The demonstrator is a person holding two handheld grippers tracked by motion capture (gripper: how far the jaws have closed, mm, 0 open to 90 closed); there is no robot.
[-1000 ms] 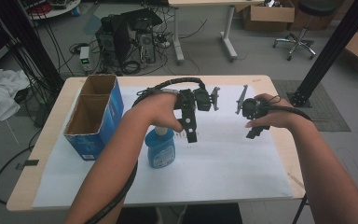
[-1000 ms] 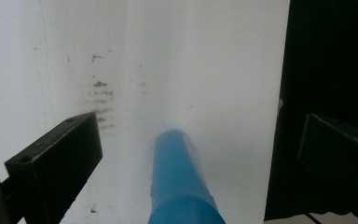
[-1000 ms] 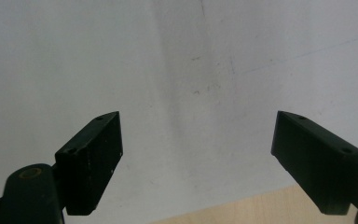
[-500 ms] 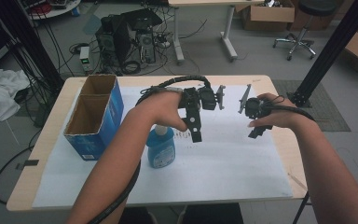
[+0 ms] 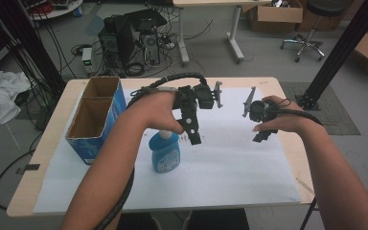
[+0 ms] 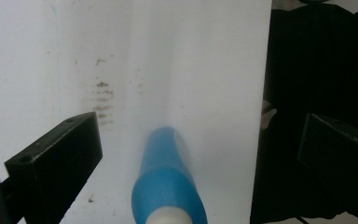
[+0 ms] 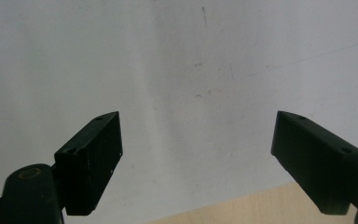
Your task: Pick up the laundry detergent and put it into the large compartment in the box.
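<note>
Paper-covered table [image 5: 230,187] amid cluttered workshop

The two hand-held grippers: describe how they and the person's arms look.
Both are black. The left hand-held gripper has blocky rectangular jaws, a grey plate at its far end and a thick black cable looping back along the forearm. The right hand-held gripper carries a similar grey plate and black cable. Both forearms are bare, without sleeves.

My high view looks down from the near side; both gripper views hover close over the white sheet [image 5: 230,163], shared by all.
</note>
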